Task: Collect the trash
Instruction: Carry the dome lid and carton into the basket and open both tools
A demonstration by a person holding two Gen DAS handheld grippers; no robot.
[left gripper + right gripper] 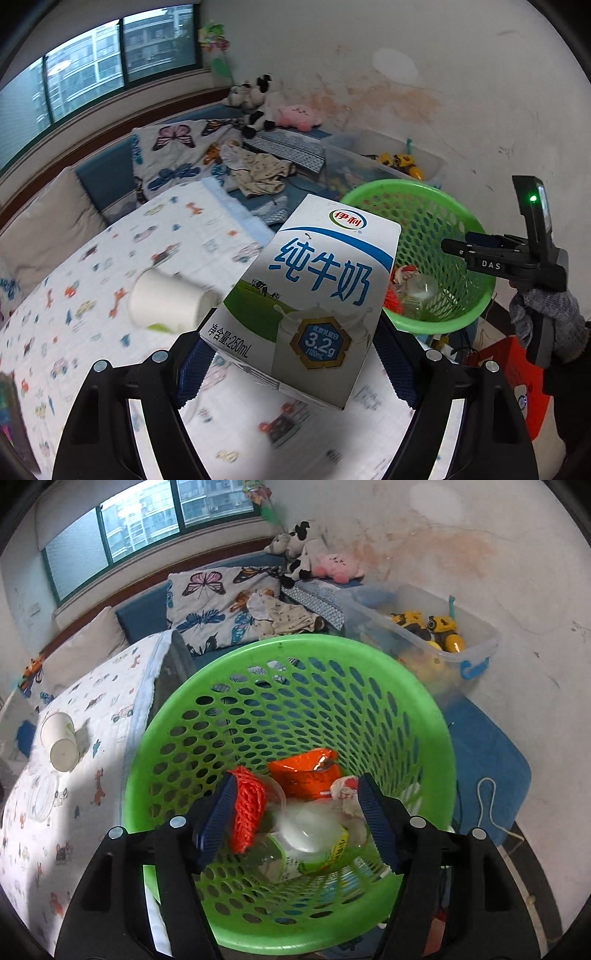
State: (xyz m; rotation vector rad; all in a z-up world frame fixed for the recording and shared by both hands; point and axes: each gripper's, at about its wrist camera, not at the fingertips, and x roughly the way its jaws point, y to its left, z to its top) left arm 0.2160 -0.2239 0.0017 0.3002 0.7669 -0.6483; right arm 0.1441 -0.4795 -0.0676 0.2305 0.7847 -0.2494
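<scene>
My left gripper [295, 360] is shut on a white and blue 250 mL milk carton [314, 288], held above the patterned table cloth [92, 295], left of the green mesh basket [476, 236]. A white paper cup [166, 302] lies on its side on the cloth behind the carton; it also shows in the right wrist view [59, 738]. My right gripper [295, 812] is open and empty above the basket [288, 653], which holds an orange packet [306, 775], an orange net [247, 812], a clear plastic bottle [306, 842] and crumpled wrappers. The right gripper also shows in the left wrist view [450, 245].
A clear bin of yellow toys [436, 635] stands by the wall behind the basket. A bench with a butterfly blanket [210, 605], clothes and plush toys [317, 561] runs under the window. A blue mat [491, 753] and a white cord [487, 805] lie on the floor at right.
</scene>
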